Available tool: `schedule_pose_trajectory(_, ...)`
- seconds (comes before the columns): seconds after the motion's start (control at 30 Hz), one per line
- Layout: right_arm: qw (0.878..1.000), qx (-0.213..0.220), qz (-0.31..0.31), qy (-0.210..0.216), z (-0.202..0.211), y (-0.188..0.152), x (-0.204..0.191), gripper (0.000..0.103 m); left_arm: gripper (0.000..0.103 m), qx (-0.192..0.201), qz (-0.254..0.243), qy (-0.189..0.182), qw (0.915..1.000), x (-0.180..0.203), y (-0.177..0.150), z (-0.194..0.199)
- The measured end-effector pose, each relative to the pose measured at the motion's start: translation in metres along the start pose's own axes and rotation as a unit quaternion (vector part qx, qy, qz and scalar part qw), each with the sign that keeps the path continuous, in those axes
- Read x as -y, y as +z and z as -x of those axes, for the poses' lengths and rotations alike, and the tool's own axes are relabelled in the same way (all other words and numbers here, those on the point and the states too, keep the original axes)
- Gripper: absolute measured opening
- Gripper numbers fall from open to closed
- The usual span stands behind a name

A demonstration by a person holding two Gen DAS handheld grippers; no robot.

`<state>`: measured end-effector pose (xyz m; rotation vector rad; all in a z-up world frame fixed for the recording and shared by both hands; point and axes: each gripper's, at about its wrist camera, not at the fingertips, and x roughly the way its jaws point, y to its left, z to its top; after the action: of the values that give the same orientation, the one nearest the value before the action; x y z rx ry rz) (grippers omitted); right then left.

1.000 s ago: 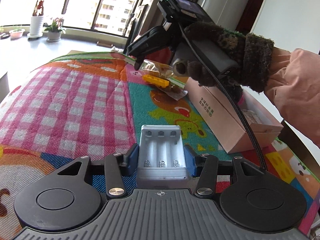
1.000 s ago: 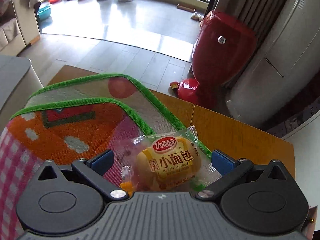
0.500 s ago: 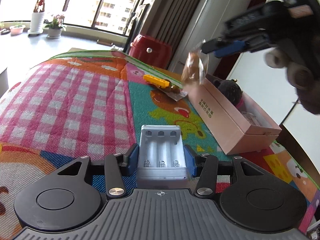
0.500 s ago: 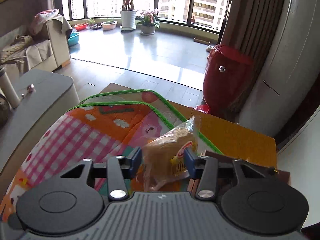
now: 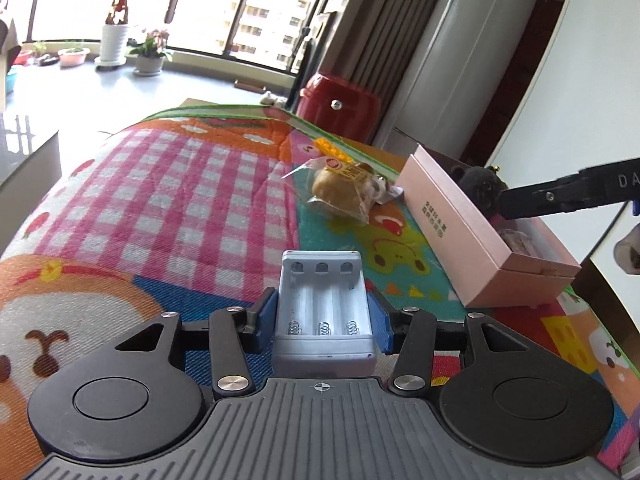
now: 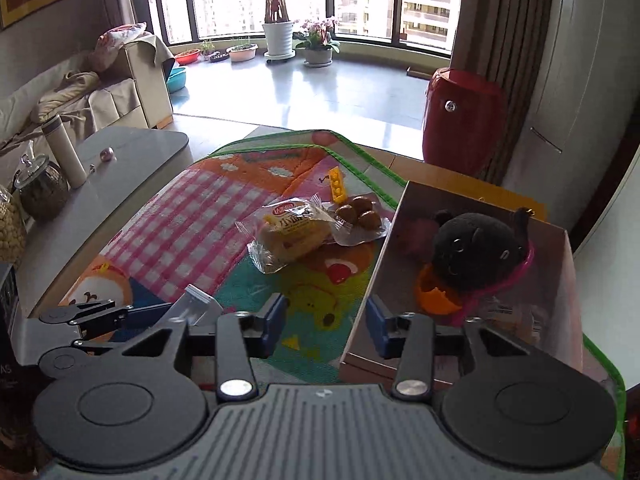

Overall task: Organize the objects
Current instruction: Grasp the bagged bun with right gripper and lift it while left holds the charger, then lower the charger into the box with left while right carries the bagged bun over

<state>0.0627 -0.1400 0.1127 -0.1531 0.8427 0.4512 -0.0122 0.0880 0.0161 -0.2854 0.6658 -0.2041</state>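
A living room with tall windows lies beyond the tabletop and its bright play mat.

Left wrist view: the left hand-held gripper is clamped on a white battery case; ahead to the right sit a wrapped bread roll and a pink box.

Right wrist view: the right hand-held gripper stands apart, empty, straddling the box's near-left wall. Lowering it could nudge the box or pin the black plush toy inside.
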Motion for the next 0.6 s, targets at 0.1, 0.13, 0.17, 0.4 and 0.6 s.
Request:
schedule_pose_trajectory(0.1, 0.999, -0.019, -0.04, 0.024, -0.028, 0.012, -0.001, 0.073, 0.053, 0.006, -0.008, 0.011, 0.9999, -0.001, 0.001, 0.009)
schedule_pose_trajectory(0.13, 0.997, -0.03, -0.059, 0.034, -0.042, 0.017, -0.003, 0.073, 0.053, 0.009, -0.009, 0.011, 0.9999, -0.002, 0.001, 0.012)
schedule_pose_trajectory(0.17, 0.995, -0.041, -0.079, 0.043, -0.055, 0.024, -0.004, 0.073, 0.053, 0.012, -0.01, 0.012, 0.9998, -0.003, 0.002, 0.014)
schedule_pose_trajectory(0.4, 0.987, -0.086, -0.136, 0.006, -0.137, 0.066, -0.031, 0.088, 0.053, 0.033, 0.012, 0.006, 0.9994, -0.023, 0.004, 0.03)
schedule_pose_trajectory(0.6, 0.982, -0.114, -0.14, -0.053, -0.185, 0.084, -0.042, 0.092, 0.053, 0.036, 0.042, 0.002, 0.9985, -0.043, 0.003, 0.038)
